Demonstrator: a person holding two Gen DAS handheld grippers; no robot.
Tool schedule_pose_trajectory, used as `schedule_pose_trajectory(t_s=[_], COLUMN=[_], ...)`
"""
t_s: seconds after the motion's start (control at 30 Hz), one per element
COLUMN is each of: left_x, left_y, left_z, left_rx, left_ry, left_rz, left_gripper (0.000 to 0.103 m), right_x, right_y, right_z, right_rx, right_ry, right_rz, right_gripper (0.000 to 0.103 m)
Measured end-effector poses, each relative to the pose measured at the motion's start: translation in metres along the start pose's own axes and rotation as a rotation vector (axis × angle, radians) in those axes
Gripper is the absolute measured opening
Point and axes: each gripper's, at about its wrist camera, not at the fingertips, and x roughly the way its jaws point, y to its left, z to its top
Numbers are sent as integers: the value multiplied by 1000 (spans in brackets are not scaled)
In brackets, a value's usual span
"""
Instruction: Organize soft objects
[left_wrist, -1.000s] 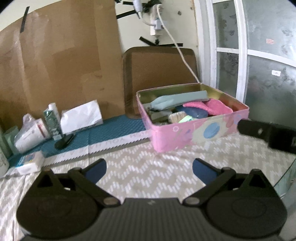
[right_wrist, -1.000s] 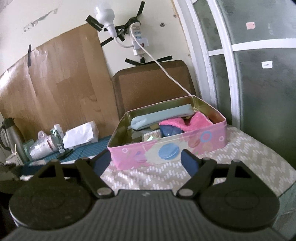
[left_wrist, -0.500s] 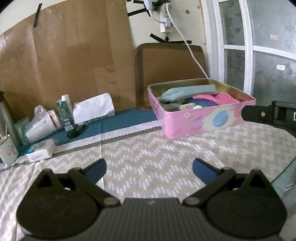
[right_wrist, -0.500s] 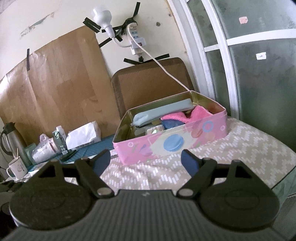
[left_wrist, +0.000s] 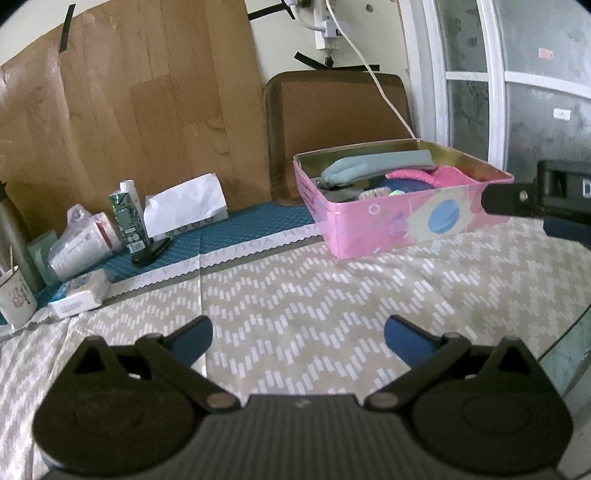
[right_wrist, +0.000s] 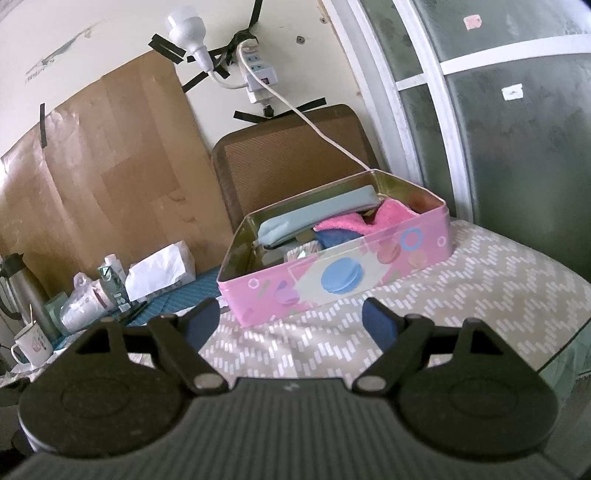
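Hovering spread and empty over the bare worktop (left_wrist: 314, 295), the left tool (left_wrist: 298, 334) and right tool (right_wrist: 290, 321) faced the pink tin (right_wrist: 332, 273) at twelve o'clock, apparently because the soft objects (right_wrist: 347, 227) already lay inside.

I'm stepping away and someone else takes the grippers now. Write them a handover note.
Left gripper: open, empty, over the patterned tablecloth.
Right gripper: open, empty, facing the pink tin.
Already in the tin: teal pouch, pink cloth, dark blue item.
No soft items show loose on the cloth in front of the tin.
Left: probably check the clutter at the left edge for anything soft.
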Motion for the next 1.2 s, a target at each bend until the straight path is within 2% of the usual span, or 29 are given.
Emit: schedule_pose_trajectory(t_s=[0.53, 0.83, 1.2], left_x=[3, 10, 22], left_y=[19, 53, 80], left_z=[-10, -18, -26], left_rx=[-3, -74, -147], left_ry=[21, 44, 31], left_rz=[19, 22, -33], left_gripper=[103, 103, 103], right_x=[10, 19, 27], right_y=[10, 31, 52], right_z=[-3, -14, -25], right_rx=[22, -8, -46], right_ry=[28, 64, 99], right_rz=[11, 15, -18], right_gripper=[88, 88, 89])
